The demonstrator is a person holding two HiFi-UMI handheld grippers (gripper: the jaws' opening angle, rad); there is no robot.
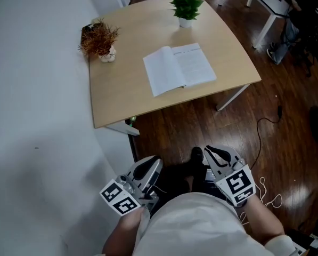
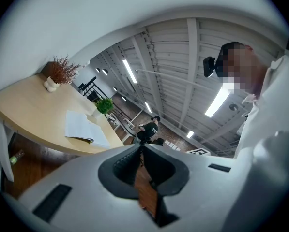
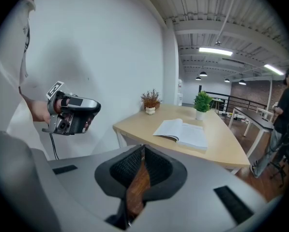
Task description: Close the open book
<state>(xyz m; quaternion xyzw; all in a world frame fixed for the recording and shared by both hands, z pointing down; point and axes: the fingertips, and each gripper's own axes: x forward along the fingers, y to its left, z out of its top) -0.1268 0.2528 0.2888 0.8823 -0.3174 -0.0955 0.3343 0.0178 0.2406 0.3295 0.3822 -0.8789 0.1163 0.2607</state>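
While book [image 1: 179, 68] lies open near desk's [image 1: 121, 89] front right corner, left gripper [image 1: 151, 164] and right gripper [image 1: 214, 154] hang at waist, well apart from it, jaws together on nothing; likely idle because reach not yet begun.

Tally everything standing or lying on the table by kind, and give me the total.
open book: 1
green potted plant: 1
reddish-brown potted plant: 1
Total: 3
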